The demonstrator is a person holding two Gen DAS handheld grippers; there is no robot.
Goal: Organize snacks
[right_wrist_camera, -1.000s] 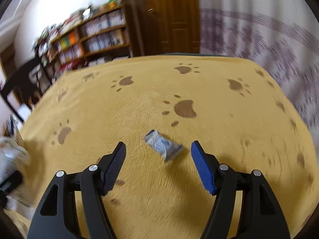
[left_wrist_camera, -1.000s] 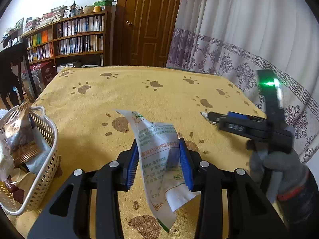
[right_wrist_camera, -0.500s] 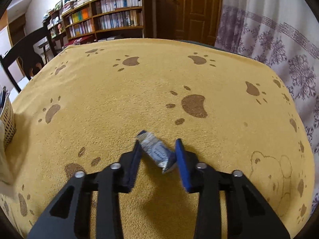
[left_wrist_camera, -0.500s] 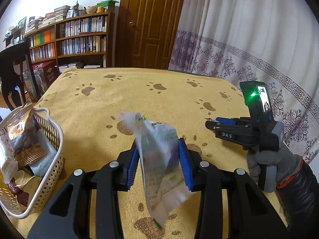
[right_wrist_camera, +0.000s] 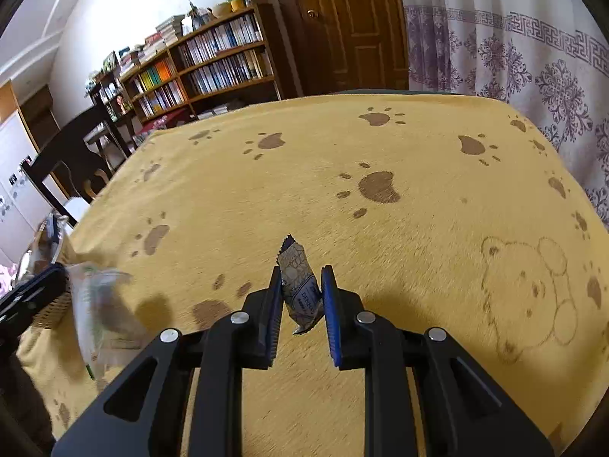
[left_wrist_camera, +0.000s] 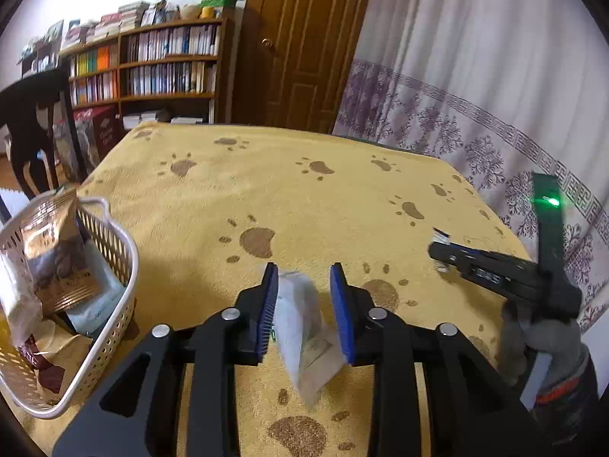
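While the left tongs [left_wrist_camera: 302,304] clamp a blurred white pouch [left_wrist_camera: 304,327] above the bench [left_wrist_camera: 323,205] beside the snack basket [left_wrist_camera: 114,266], the right tongs [right_wrist_camera: 302,297] clamp a small blue-white wrapped snack [right_wrist_camera: 298,285].

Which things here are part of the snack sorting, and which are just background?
Job:
- left gripper holding white snack packet
- right gripper holding small wrapped snack
- white basket holding the brown snack bag

Background:
- bookshelf
- door
- curtain
- black chair
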